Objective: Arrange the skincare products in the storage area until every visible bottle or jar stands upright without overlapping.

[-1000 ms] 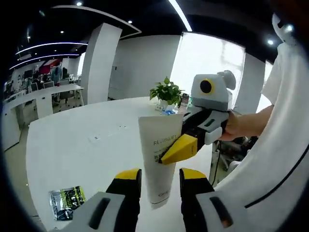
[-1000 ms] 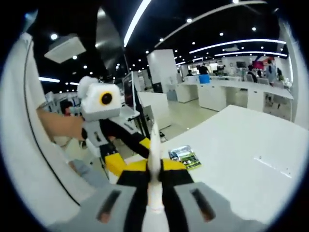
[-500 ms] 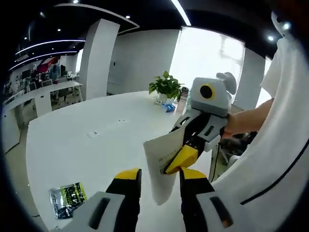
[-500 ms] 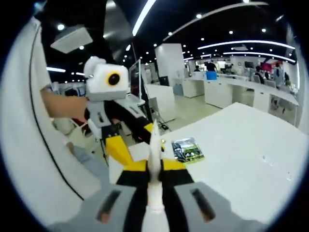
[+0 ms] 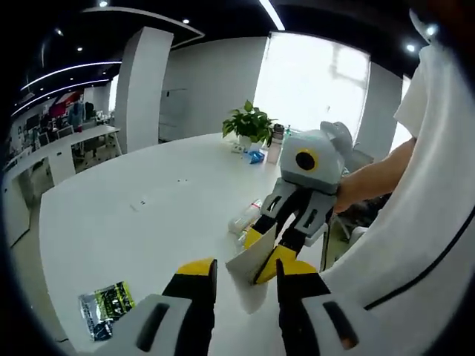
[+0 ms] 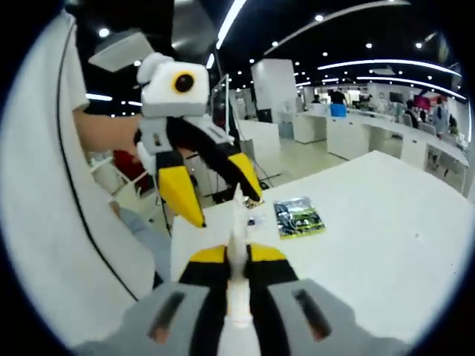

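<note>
Right gripper view: white tube (image 6: 236,256) between right gripper (image 6: 236,256) fingers.

Daylight is pouring through the big window (image 5: 315,81) ahead of my left tool, blowing it out to white. Ceiling strip lights (image 6: 223,33) are glaring overhead. The white surface (image 5: 148,215) is reflecting evenly with soft shadows. Fisheye bending is warping the edges; my sleeve is blurring.

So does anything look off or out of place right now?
Yes. The white tube is not standing: the right gripper holds it tilted above the white table. A small bottle seems to lie on its side further back, and a green sachet lies flat near the edge.
</note>
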Motion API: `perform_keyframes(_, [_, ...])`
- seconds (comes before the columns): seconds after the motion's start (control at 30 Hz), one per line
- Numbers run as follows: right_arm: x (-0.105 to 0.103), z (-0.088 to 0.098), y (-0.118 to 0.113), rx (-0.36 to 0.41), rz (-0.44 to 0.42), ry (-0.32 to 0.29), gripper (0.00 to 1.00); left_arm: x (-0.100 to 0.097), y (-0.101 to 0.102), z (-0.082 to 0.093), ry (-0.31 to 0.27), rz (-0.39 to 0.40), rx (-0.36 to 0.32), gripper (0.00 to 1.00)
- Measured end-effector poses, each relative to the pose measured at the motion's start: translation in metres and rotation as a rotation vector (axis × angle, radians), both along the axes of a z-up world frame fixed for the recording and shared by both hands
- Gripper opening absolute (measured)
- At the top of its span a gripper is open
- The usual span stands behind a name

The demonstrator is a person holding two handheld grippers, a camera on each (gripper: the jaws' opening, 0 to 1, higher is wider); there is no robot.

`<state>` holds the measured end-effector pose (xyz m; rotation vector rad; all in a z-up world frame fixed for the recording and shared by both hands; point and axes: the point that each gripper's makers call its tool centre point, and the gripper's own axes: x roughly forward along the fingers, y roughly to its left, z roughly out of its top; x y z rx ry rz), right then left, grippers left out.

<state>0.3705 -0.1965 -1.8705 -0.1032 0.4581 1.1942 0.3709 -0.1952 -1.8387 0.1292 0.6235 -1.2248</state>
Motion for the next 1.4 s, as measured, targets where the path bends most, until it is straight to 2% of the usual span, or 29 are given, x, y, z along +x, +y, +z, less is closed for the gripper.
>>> perform_keyframes(0.4, [-0.01,-0.016,0.001,-0.012,0.045,-0.002,0.07,-0.01,-0.004,-0.007,-0.01,-0.045,0.029,0.29])
perform_keyframes(0.47, [-0.016,-0.022,0.003,-0.032,0.083,-0.009,0.07,-0.014,-0.007,-0.008,-0.008,-0.072,0.035,0.28])
perform_keyframes(0.6, [-0.019,-0.024,0.004,-0.041,0.102,-0.001,0.07,-0.02,-0.008,-0.011,-0.003,-0.116,0.058,0.17])
perform_keyframes(0.83, [-0.023,-0.027,0.007,-0.048,0.129,0.002,0.07,-0.026,-0.009,-0.015,-0.017,-0.153,0.087,0.16])
perform_keyframes(0.87, [-0.024,-0.027,0.008,-0.049,0.138,0.001,0.07,-0.028,-0.008,-0.019,-0.027,-0.172,0.115,0.16])
perform_keyframes(1.3, [-0.029,-0.029,0.016,-0.097,0.214,-0.019,0.07,-0.032,-0.006,-0.028,-0.115,-0.292,0.253,0.09])
perform_keyframes(1.4, [-0.032,-0.032,0.019,-0.116,0.238,-0.027,0.07,-0.035,-0.001,-0.034,-0.143,-0.348,0.319,0.08])
